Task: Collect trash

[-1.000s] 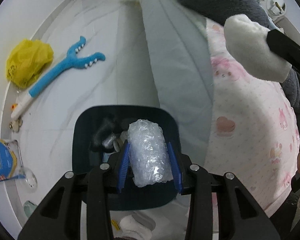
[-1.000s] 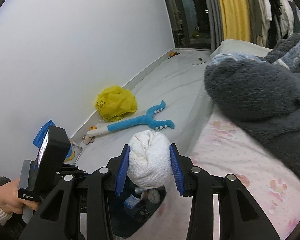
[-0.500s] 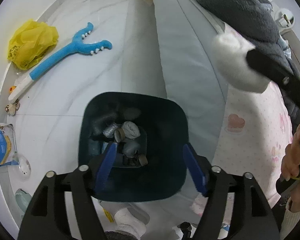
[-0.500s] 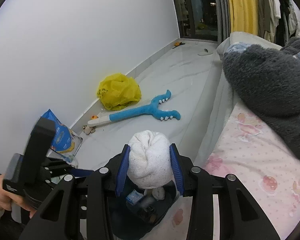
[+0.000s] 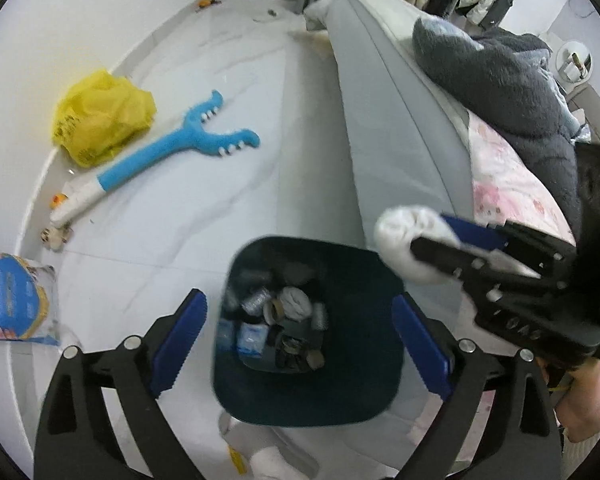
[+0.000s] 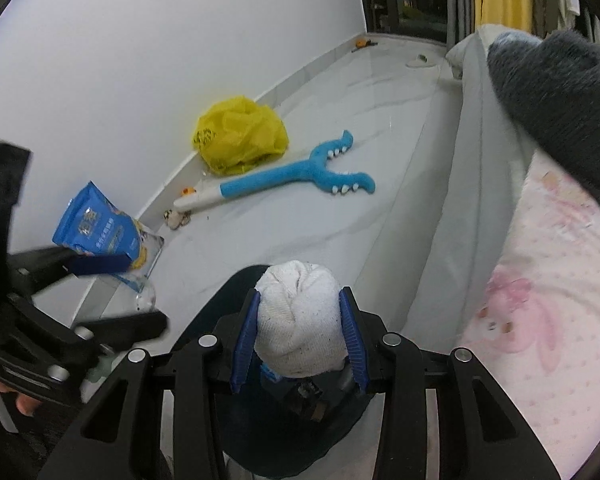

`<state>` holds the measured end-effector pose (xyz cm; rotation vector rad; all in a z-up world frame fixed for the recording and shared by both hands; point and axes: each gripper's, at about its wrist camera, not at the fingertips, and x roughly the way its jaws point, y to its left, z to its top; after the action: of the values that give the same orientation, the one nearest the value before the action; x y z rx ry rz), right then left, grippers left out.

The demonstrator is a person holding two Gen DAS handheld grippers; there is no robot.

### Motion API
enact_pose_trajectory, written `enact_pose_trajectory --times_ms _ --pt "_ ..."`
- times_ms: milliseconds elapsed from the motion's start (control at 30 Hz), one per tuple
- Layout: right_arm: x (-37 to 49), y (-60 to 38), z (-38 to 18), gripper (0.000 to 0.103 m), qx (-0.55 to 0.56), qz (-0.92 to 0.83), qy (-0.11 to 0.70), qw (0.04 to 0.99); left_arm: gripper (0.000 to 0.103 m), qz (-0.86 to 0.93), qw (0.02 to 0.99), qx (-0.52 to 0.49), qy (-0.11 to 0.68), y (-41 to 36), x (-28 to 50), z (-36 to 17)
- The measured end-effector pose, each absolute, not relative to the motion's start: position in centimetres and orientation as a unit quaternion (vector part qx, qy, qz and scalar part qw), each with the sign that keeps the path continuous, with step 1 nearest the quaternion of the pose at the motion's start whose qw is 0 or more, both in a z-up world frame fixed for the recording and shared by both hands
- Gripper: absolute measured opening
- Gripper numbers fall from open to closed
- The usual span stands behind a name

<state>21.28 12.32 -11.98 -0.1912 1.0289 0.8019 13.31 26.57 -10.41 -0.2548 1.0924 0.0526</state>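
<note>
Jaws of the left gripper (image 5: 298,338) stood spread above the dark bin (image 5: 356,384); the right gripper (image 6: 299,340) pinched a white sock ball (image 6: 298,320) over it.

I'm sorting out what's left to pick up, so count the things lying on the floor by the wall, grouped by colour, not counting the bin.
Yellow: 1, the crumpled yellow plastic bag.
Blue: 2, the blue plush stick toy and the blue snack pouch.
Total: 3. Some tiny bits near the baseboard are too small to identify.
</note>
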Motion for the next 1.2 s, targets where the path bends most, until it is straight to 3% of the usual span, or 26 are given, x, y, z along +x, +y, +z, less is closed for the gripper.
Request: enact_pose_trajectory --times_ms 367,433,567,700,1000,1200 --pt "19.2 13.5 -15.5 0.042 -0.118 0.346 0.522 0.771 0.098 0.063 0.891 -0.106 0.437 28.2 10.9 -6.0" --pt "18.3 13.6 -15.5 0.063 -0.113 0.342 0.519 0.775 0.099 0.065 0.902 -0.114 0.411 28.4 10.4 -4.8" --pt "16.8 13.4 -15.1 0.07 -0.112 0.341 0.508 0.783 0.1 0.073 0.925 -0.098 0.361 27.7 9.4 -2.5" --pt "15.6 12.6 -13.8 0.083 -0.111 0.333 0.484 0.801 0.1 0.056 0.941 -0.083 0.324 26.1 8.0 -1.0" --pt "12.8 8.0 -8.7 0.097 -0.097 0.304 0.415 0.852 0.1 0.051 0.957 -0.034 0.283 22.4 5.2 0.2" --pt "10.2 3.5 -5.4 0.099 -0.089 0.269 0.359 0.889 0.1 0.051 0.962 -0.02 0.268 19.9 3.8 0.5"
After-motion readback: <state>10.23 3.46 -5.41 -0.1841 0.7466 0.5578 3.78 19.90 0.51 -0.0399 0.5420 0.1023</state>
